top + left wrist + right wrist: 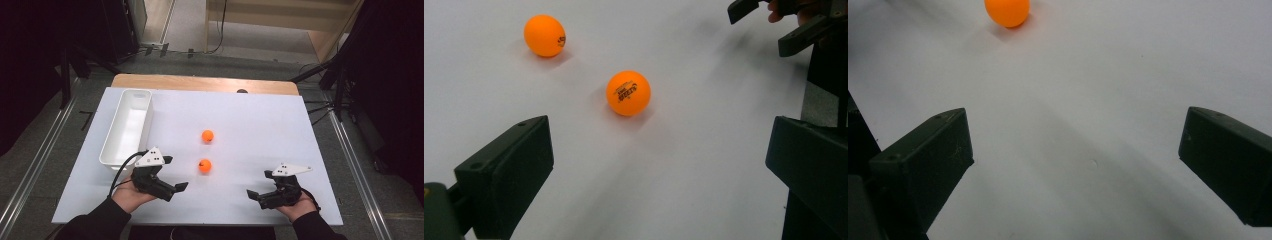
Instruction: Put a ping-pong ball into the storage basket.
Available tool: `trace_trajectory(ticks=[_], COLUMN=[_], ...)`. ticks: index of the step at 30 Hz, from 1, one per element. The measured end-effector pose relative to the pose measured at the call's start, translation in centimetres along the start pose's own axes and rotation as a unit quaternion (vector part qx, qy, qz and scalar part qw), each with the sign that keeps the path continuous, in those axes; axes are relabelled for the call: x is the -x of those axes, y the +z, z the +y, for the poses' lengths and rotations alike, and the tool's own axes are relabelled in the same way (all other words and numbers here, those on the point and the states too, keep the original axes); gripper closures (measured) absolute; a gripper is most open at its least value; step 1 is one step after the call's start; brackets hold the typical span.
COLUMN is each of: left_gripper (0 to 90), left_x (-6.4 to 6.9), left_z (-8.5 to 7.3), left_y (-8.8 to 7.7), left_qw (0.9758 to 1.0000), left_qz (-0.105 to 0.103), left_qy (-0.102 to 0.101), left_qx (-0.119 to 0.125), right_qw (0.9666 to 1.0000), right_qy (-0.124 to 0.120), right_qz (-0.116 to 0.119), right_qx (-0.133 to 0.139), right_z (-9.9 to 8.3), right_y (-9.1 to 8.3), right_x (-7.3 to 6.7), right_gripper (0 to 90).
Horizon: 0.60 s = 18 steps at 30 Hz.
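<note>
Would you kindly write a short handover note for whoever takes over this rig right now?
Left gripper: open, nothing between its jaws, aimed at the near orange ball.
Right gripper: open, empty, low over the white table at the near right.
Things: two orange table tennis balls lie apart on the table, the far orange ball beyond the near one. The white bin stands at the left with no ball visible inside.
Done: neither ball is gripped or in the bin.
Left: probably grasp each ball and drop it into the bin, near one first.
</note>
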<state>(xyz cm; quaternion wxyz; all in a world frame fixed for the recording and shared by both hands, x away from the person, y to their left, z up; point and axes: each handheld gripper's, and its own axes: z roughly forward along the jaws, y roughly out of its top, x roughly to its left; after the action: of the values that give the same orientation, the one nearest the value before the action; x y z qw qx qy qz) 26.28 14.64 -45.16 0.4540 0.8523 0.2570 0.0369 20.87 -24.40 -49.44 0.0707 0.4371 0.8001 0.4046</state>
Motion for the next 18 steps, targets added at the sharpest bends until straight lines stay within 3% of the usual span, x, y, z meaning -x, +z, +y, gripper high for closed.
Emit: trace_trajectory(ticks=[18], left_gripper=[0.0], left_x=[-0.6], left_z=[1.5], left_y=[1.3], left_qw=[0.9997], left_qz=[0.022], left_qy=[-0.006], left_qx=[0.005], right_qw=[1.0], right_qy=[0.003], right_qz=[-0.004], right_qx=[0.002], right_z=[0.0], right_y=[-0.1], right_x=[0.1], right_gripper=[0.0])
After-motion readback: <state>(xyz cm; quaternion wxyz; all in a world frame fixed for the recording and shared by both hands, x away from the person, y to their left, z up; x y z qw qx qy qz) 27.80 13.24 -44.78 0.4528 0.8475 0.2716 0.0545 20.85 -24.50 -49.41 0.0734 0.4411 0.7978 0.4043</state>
